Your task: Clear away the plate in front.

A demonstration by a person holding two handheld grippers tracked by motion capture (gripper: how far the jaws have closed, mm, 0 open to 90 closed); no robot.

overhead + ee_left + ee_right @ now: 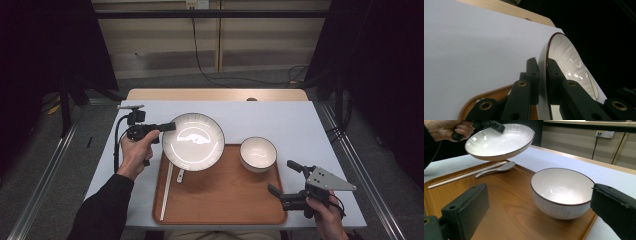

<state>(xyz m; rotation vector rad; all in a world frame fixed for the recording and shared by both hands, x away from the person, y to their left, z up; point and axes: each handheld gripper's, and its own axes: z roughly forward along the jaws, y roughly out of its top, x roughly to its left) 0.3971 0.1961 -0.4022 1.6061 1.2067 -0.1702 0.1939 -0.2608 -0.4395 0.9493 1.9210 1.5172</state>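
A: Where's the plate (193,141)?
B: Centre-left of the high view, lifted above the tray (220,200), its rim clamped by the left hand-held gripper (169,127).
A: Advice?
B: Keep it level, clear of the bowl (258,154). The right hand-held gripper (280,177) idles with jaws apart.

White ribbed plate (194,142), dark-brown rim; wooden tray (220,197).

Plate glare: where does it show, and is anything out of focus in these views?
High view: a bright ceiling reflection whitens the plate. Left gripper view: small glints on the plate's ribs, the near jaws soft. Right gripper view: the bowl is sharp with mild highlights, the near jaws blurred.
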